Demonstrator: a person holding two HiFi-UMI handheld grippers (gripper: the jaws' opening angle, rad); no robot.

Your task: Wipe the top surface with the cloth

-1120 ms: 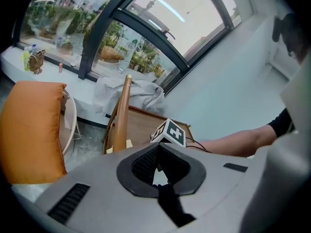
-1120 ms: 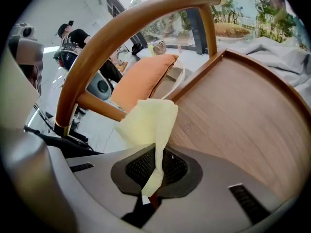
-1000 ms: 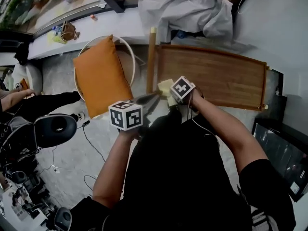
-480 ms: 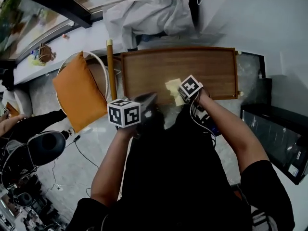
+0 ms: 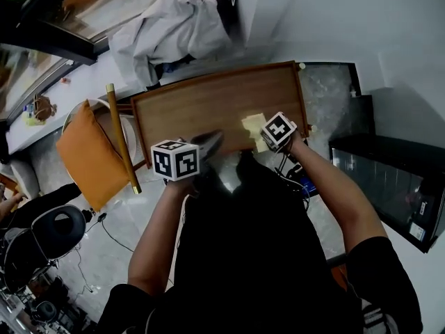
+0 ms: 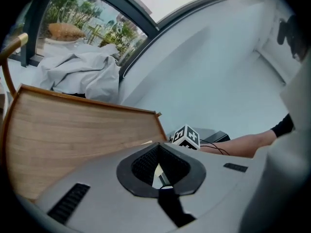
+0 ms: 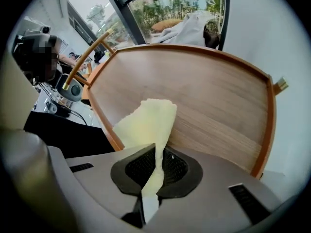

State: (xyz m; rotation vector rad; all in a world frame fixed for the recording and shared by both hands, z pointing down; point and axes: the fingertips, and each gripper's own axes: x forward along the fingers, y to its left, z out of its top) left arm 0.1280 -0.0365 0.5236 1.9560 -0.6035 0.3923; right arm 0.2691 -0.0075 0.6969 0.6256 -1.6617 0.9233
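The wooden top (image 5: 208, 103) with its raised rim lies in front of me. A pale yellow cloth (image 5: 253, 129) rests on its near right part. My right gripper (image 5: 266, 136) is shut on the cloth's near end. In the right gripper view the cloth (image 7: 146, 125) runs out from between the jaws and fans onto the wood (image 7: 214, 96). My left gripper (image 5: 209, 143) hovers over the near edge of the top, left of the cloth. In the left gripper view the left gripper (image 6: 159, 173) is shut with nothing in it, and the right gripper's marker cube (image 6: 186, 137) shows beyond it.
A crumpled grey-white garment (image 5: 170, 30) lies behind the top. To the left stands a chair with an orange cushion (image 5: 82, 152) and a slanted wooden pole (image 5: 122, 138). A black screen (image 5: 393, 186) sits on the floor at right. Cables (image 5: 295, 176) hang below the right gripper.
The head view has swung, so the wooden top and cushion slid left in the frame. Both grippers keep their places at the near edge. The cloth stays in the right gripper.
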